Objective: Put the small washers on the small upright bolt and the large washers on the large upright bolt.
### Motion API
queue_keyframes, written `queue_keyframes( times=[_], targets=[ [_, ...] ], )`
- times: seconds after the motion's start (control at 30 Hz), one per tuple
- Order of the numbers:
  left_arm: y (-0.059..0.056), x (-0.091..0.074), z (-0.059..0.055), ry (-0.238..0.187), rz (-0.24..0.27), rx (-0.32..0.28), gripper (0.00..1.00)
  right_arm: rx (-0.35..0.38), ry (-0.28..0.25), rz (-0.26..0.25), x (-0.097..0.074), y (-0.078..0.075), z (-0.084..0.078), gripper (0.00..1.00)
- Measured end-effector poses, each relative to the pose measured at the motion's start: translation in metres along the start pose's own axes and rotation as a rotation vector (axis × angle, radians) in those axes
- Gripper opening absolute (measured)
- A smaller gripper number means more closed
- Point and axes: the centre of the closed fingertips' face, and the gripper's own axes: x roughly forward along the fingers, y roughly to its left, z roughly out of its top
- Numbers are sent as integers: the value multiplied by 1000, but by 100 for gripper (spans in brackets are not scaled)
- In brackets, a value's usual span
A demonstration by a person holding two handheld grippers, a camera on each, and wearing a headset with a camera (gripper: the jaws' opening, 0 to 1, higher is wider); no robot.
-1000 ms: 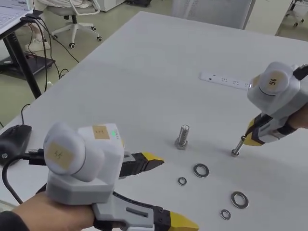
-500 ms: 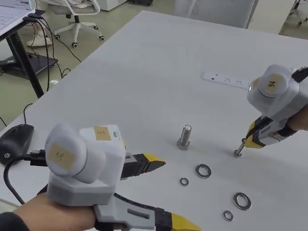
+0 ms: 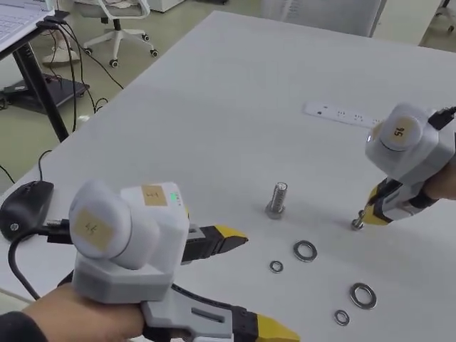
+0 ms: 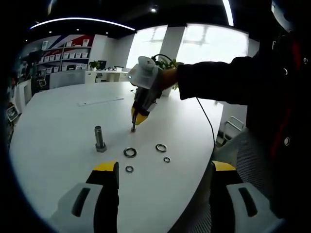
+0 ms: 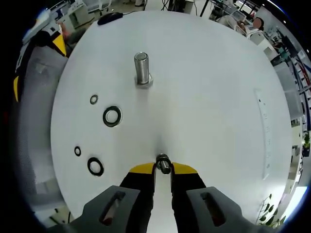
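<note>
White table (image 3: 214, 107), steel bits scattered toward its near edge. So the small bolt (image 5: 163, 163) is clamped between the jaws of the right gripper (image 5: 163, 169) and is stood on the table. The large bolt (image 3: 277, 199) is parked upright on its head to the left, apart from it and untouched. Two large washers (image 3: 305, 250) (image 3: 363, 295) and two small washers (image 3: 276, 266) (image 3: 342, 317) are laid flat between the bolts and the near edge, none threaded on yet. The left gripper (image 3: 262, 283) is held over the near edge, jaws spread wide, nothing gripped. A power strip (image 3: 338, 115) is seen toward the far side, and a mouse (image 3: 21, 206) at the left edge.
</note>
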Motion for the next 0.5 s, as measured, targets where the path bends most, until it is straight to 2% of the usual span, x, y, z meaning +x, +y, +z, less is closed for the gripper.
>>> queue_keyframes(
  times=[0.5],
  targets=[
    [3, 1, 0, 4, 9, -9, 76, -1, 5, 21, 15, 4, -2, 13]
  ],
)
